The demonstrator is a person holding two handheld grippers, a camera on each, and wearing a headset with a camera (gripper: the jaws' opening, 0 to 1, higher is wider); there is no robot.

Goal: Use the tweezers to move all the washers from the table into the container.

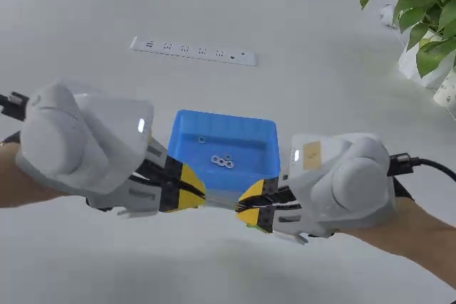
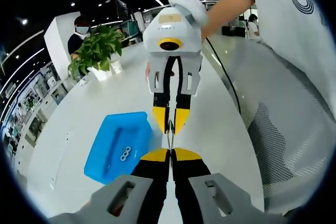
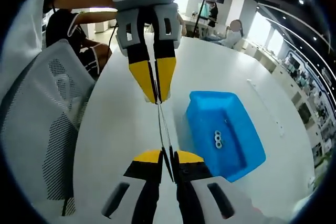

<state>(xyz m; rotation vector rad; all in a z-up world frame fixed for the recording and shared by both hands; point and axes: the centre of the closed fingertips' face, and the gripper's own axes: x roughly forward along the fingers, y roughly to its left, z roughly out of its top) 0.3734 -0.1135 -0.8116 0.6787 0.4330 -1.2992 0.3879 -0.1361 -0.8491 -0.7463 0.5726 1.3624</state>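
A blue container [image 1: 246,133] stands on the white table with a few washers [image 1: 222,161] lying inside. My left gripper [image 1: 199,191] and right gripper [image 1: 241,208] face each other tip to tip just in front of it. Thin metal tweezers [image 3: 163,129] bridge the gap, and both grippers are shut on them, one at each end. In the left gripper view the tweezers [image 2: 169,139] run from my own jaws to the right gripper [image 2: 170,129]. The right gripper view shows the left gripper [image 3: 157,98] above and the washers [image 3: 218,139] in the container [image 3: 241,150] to the right.
A white power strip [image 1: 192,51] lies beyond the container. A potted plant [image 1: 420,12] stands at the far right corner. A mesh chair [image 3: 47,129] sits off the table's near edge. Bare tabletop surrounds the container.
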